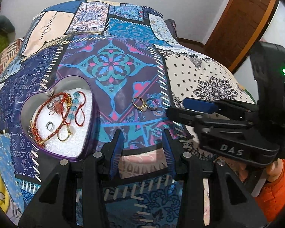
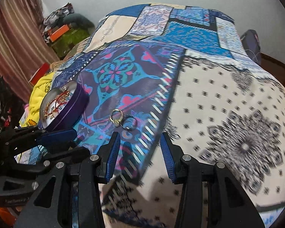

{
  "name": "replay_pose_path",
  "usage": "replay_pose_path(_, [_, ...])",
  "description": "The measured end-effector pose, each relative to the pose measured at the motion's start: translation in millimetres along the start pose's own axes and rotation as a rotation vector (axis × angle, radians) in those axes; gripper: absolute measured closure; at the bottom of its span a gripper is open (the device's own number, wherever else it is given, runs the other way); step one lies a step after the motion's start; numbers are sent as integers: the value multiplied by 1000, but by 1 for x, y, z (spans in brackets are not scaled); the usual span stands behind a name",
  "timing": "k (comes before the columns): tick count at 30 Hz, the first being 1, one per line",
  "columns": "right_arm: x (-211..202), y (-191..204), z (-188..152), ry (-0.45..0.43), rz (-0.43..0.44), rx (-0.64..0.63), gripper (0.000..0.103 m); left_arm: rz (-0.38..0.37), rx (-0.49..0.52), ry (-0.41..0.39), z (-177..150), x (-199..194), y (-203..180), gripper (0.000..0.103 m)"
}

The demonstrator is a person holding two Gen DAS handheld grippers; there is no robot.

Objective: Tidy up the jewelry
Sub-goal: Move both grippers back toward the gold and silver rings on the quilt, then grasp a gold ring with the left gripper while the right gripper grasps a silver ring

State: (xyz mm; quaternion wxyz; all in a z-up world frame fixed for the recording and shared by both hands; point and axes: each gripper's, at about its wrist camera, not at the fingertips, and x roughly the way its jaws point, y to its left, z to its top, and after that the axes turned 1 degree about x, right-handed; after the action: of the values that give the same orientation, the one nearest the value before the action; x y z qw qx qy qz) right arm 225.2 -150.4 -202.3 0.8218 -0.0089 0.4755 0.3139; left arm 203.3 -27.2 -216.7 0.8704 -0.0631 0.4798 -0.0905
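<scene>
Rings are risking being nudged across the patchwork bedspread [image 1: 112, 64] if a pad clips them: the gold ring [image 1: 139, 104] and silver ring [image 1: 152, 104] are lying touching at frame centre, just beyond the half-open, empty left tool [image 1: 143, 148] and right tool [image 2: 140, 152], while the purple heart-shaped tin [image 1: 94, 114] is sitting lower left.

Both wrist views look steeply down, sharing the patchwork bedspread [image 1: 112, 64].

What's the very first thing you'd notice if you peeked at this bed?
The bright patchwork bedspread fills almost everything. On its left sits a purple heart-shaped tin full of red cords and rings, and two loose rings lie on the cloth right of it. Both grippers are empty, jaws apart.
</scene>
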Motion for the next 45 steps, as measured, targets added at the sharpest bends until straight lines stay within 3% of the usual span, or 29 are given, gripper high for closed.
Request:
replay_pose_path(5, [14, 10, 6, 25, -2, -50, 64, 8, -20, -5, 3, 2, 9, 62])
replay_pose_path(11, [22, 14, 8, 12, -13, -82, 84, 19, -3, -5, 5, 4, 8, 63])
replay_pose_path(18, [11, 5, 7, -19, -12, -39, 85, 28, 16, -7, 10, 11, 1, 63])
replay_pose_path(29, [-45, -26, 5, -144, -48, 59, 84, 58, 75, 9, 26, 42, -21, 69])
replay_pose_path(34, [-51, -23, 5, -165, -48, 55, 84, 81, 47, 19, 32, 53, -20, 70])
replay_pose_path(40, [-51, -20, 5, -172, -28, 48, 84, 102, 27, 18, 38, 58, -14, 92])
replay_pose_path(45, [-51, -20, 4, -168, -25, 51, 84, 91, 34, 14, 37, 56, -14, 98])
